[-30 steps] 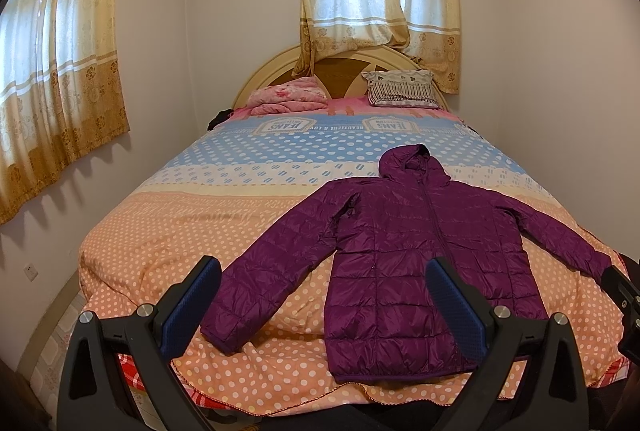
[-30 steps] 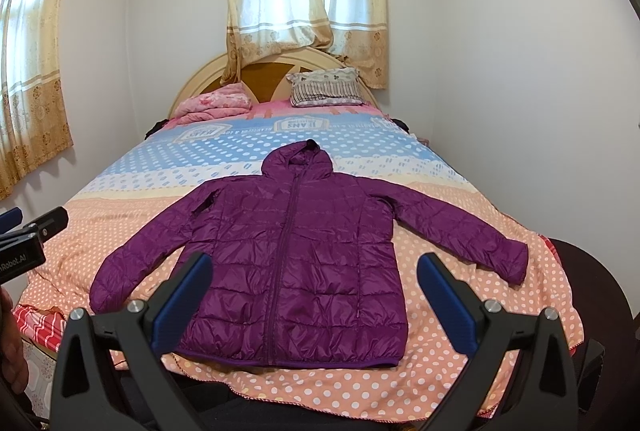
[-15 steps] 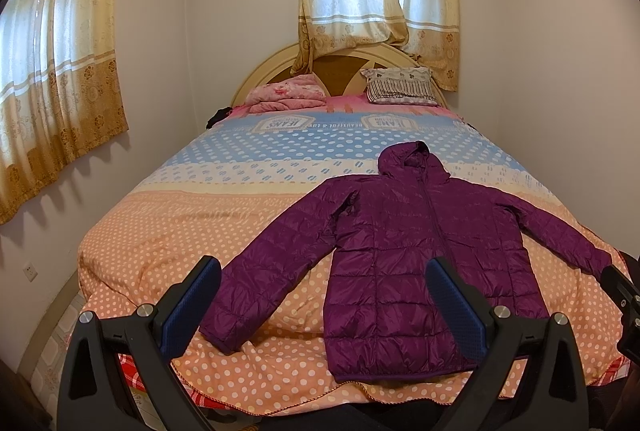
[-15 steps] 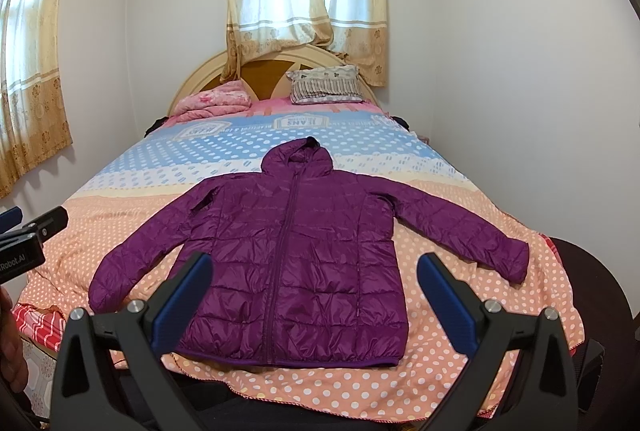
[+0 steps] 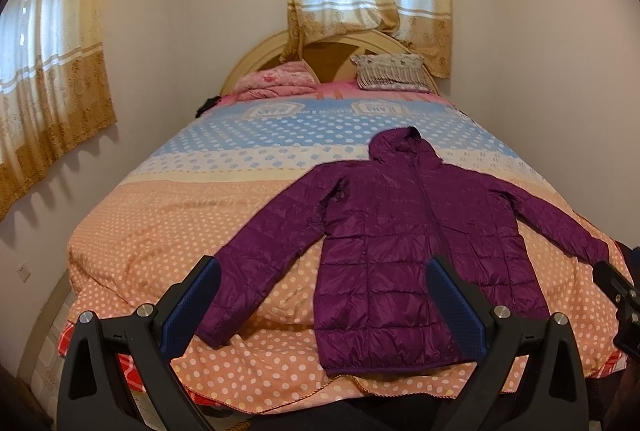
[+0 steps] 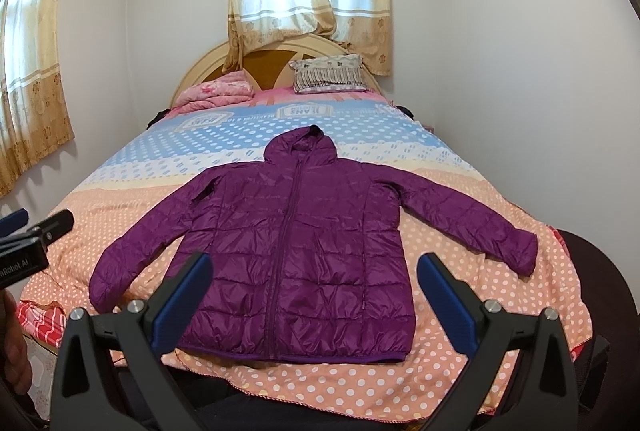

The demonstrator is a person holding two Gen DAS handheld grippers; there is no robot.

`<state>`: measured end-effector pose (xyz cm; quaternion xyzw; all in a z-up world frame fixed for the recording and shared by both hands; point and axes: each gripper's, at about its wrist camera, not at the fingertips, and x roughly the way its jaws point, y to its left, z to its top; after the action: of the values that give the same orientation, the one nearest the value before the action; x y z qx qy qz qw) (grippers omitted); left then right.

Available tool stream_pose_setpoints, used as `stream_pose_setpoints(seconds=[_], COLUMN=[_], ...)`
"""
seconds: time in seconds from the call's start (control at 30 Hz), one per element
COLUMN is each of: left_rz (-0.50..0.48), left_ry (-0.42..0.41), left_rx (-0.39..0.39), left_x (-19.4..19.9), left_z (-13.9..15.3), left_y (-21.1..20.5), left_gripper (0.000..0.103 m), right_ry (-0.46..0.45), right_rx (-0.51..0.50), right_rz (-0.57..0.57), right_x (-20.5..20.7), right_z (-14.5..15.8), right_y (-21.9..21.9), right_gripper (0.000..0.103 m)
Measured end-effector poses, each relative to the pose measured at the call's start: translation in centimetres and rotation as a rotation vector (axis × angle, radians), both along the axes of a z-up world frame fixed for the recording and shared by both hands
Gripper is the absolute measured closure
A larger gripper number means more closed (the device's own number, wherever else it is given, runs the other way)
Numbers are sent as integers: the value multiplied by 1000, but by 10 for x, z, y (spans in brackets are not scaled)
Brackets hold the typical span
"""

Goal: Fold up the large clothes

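A purple hooded puffer jacket (image 5: 408, 243) lies flat and face up on the bed, zipped, sleeves spread, hem toward me; it also shows in the right wrist view (image 6: 296, 255). My left gripper (image 5: 324, 291) is open and empty, held off the bed's foot, in front of the jacket's left sleeve cuff (image 5: 216, 323) and hem. My right gripper (image 6: 314, 285) is open and empty, in front of the hem (image 6: 292, 355). The jacket's right cuff (image 6: 520, 255) lies near the bed's right edge.
The bed (image 5: 168, 223) has a polka-dot cover, orange near me and blue farther back. A pink folded blanket (image 5: 276, 87) and a striped pillow (image 5: 390, 71) lie at the headboard. Walls stand close on both sides. The other gripper shows at each view's edge (image 6: 28, 243).
Both views have shifted slightly; the jacket sits a little lower and nearer in frame. The jacket itself has not moved and both grippers stay open.
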<state>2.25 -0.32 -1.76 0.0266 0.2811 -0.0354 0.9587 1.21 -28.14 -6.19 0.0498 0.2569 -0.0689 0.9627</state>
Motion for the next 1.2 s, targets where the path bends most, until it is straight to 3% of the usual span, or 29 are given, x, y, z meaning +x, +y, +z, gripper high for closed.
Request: stream_pose_setpoints(seconds=[0.27, 0.53, 0.8, 0.93, 1.2], left_rz=[-41, -75, -122, -121, -101], left_ry=[-15, 34, 36, 49, 103], left_rx=[74, 149, 149, 168, 218], left_x=[49, 141, 200, 227, 265], left_z=[-29, -77, -102, -119, -153], left_y=[-18, -53, -86, -99, -108], left_gripper=[1, 1, 1, 1, 1], right_ry=[77, 191, 270, 315, 320], right_rx=[72, 129, 189, 219, 361], right_rz=[-71, -378, -688, -751, -705], right_x=[38, 73, 63, 59, 60], right_z=[-34, -96, -136, -151, -183], right_y=[-61, -203, -337, -364, -392], right_gripper=[0, 0, 0, 7, 38])
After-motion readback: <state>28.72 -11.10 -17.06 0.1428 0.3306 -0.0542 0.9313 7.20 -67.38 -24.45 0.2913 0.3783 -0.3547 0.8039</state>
